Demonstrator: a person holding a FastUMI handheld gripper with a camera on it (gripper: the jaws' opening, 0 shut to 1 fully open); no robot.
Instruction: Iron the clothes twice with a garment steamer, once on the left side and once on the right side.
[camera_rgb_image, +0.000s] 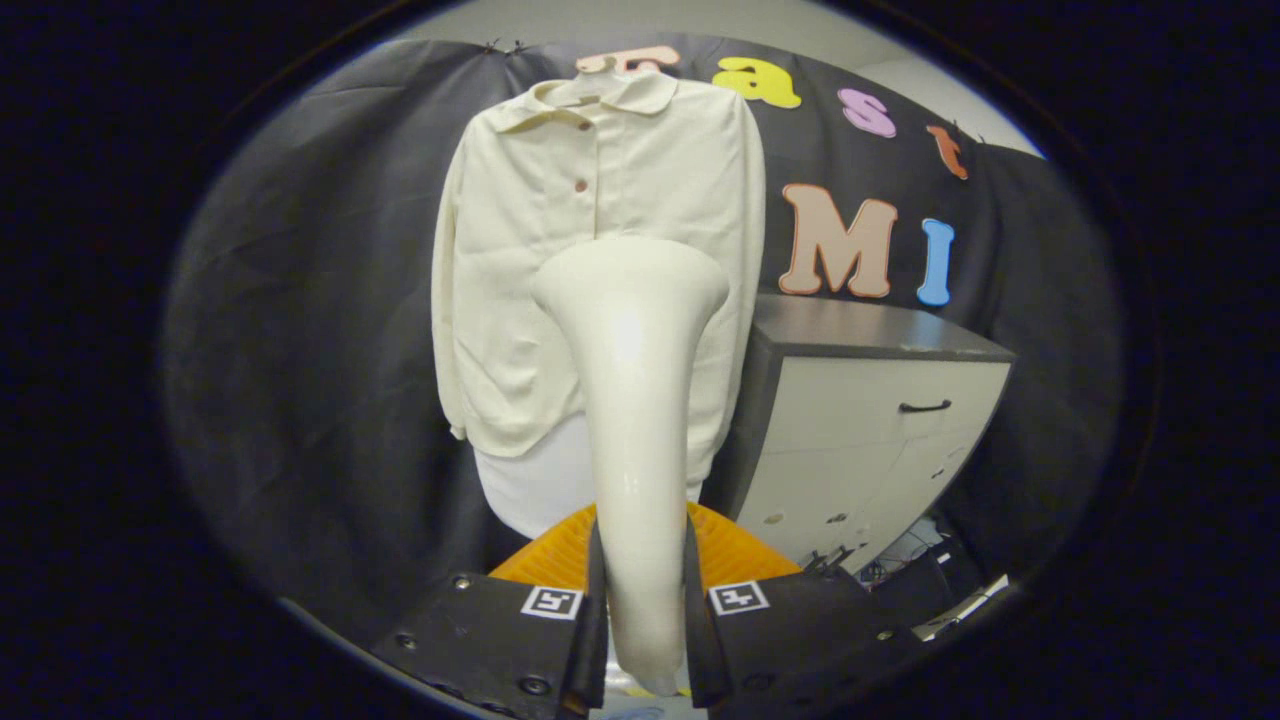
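A cream button-up shirt (520, 260) hangs on a hanger against the black cloth wall, with a white garment (535, 490) showing below its hem. My gripper (644, 620) is shut on the handle of a cream garment steamer (635, 400), which stands upright between the fingers. The steamer's wide head (630, 275) rises beyond the fingers in front of the shirt's middle, near the right half of its front. Whether the head touches the fabric I cannot tell. The steamer hides the shirt's lower button placket.
A cabinet (880, 420) with a dark top and pale drawer fronts stands right of the shirt, against the wall. An orange ribbed object (735, 555) lies low just beyond the fingers. Cables (900, 555) lie on the floor at the cabinet's foot.
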